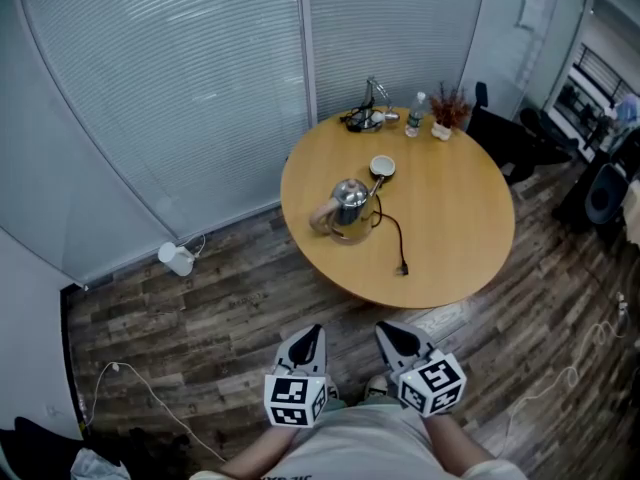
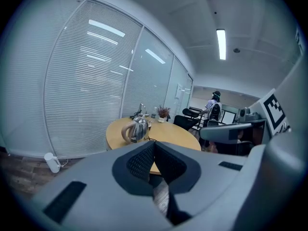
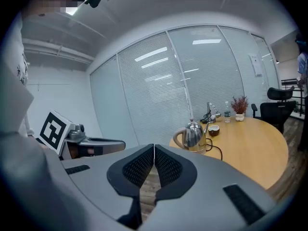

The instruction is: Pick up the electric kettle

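A steel electric kettle (image 1: 348,208) with a tan handle stands on its base near the left edge of the round wooden table (image 1: 450,238); its black cord (image 1: 395,236) trails toward the table's front. It shows small in the left gripper view (image 2: 136,129) and the right gripper view (image 3: 192,135). Both grippers hang over the floor well short of the table, side by side. My left gripper (image 1: 313,335) is shut with nothing in it, pads (image 2: 144,162) together. My right gripper (image 1: 388,333) is likewise shut and empty, pads (image 3: 166,166) touching.
A white bowl (image 1: 382,166), a water bottle (image 1: 415,115), a small plant (image 1: 447,110) and a cable clutter (image 1: 365,116) sit at the table's far side. Black office chairs (image 1: 520,138) stand right. A white device (image 1: 177,259) and cables lie on the wood floor by the blinds.
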Tool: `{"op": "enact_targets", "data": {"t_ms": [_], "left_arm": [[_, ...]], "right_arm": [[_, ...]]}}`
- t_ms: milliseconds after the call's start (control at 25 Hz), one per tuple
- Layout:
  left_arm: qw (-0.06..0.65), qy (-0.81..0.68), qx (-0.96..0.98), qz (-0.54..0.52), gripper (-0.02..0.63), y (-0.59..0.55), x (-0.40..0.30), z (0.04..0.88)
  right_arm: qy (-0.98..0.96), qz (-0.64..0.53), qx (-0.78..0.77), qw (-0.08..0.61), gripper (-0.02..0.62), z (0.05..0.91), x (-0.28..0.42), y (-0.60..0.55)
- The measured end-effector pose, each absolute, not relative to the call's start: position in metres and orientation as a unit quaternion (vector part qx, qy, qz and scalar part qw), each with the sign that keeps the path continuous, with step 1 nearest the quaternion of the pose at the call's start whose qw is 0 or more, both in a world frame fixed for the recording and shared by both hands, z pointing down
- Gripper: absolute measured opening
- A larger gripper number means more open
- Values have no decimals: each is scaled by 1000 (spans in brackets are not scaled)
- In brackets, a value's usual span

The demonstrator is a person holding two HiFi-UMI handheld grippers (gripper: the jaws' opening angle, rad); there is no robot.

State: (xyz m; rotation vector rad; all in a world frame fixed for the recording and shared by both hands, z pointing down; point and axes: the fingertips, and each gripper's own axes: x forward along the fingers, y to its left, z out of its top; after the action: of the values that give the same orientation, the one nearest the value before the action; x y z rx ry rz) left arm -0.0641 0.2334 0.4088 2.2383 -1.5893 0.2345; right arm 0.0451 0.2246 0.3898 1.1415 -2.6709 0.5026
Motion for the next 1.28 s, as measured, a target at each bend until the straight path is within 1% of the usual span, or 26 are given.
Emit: {"op": "enact_targets", "data": {"t_ms": [280, 640, 920, 1280], "left_arm": [[195, -542, 813, 80, 3, 231, -82, 411], [201, -536, 816, 78, 3, 210, -82, 417], [197, -554, 805, 75, 3, 165, -80, 421], [195, -573, 793, 68, 3, 74, -58, 418]], "right_arm": [[-885, 168, 423, 99, 32, 393, 33, 224], [-877, 182, 434, 98, 32, 407, 38, 207], [-880, 188, 426, 89, 32, 413, 47, 156], [-893, 176, 405, 91, 32, 408, 68, 63]]}}
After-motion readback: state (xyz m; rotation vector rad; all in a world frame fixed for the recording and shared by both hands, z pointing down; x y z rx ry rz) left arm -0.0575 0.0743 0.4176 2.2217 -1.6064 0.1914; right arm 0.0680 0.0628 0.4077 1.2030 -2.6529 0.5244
